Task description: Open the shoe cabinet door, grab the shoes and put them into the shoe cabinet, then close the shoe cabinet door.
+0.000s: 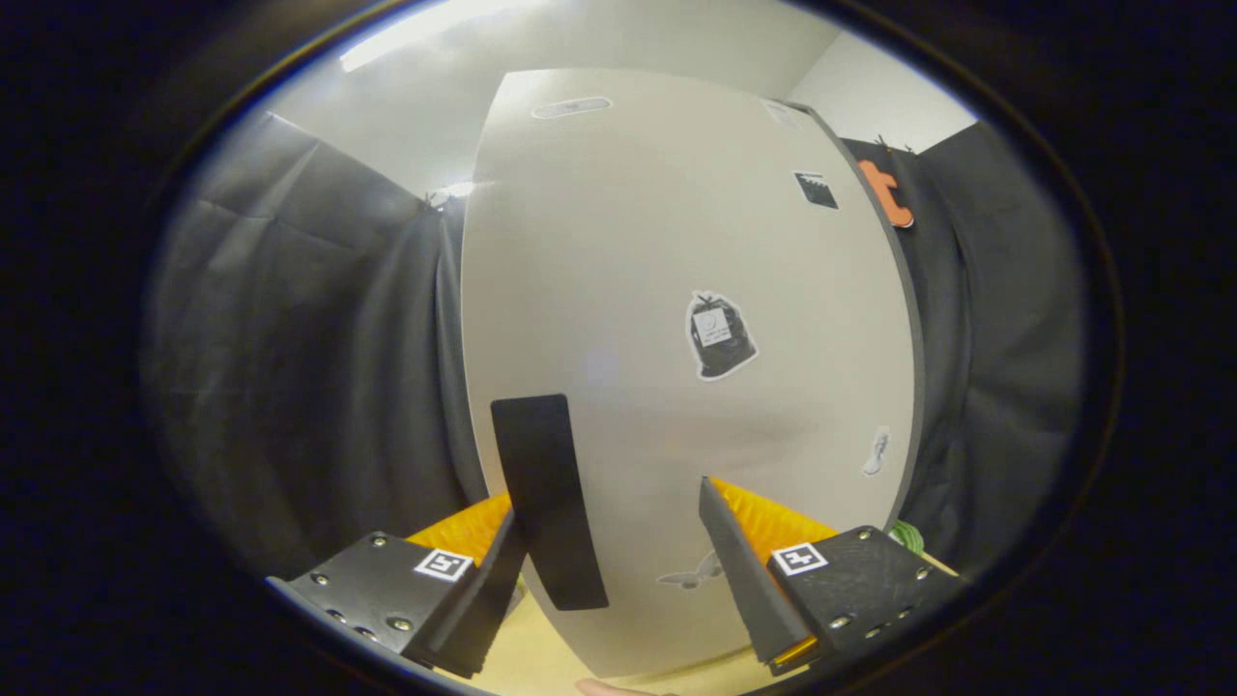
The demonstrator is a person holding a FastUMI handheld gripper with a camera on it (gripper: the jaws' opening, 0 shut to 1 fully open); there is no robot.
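Tool spread in front of the shut shoe cabinet door, handle near its left finger.

The tool (614,541) faces the pale door (676,290), which looks flush shut and fills the space just beyond its fingers. The fingers stand apart, pinching nothing. The dark handle (548,498) is a strip with its long axis running up the door, close to the door's left edge, just ahead of the left finger and inside the gap. A shut door fits either end of the job. Stickers dot the door; black cloth hangs on both sides.
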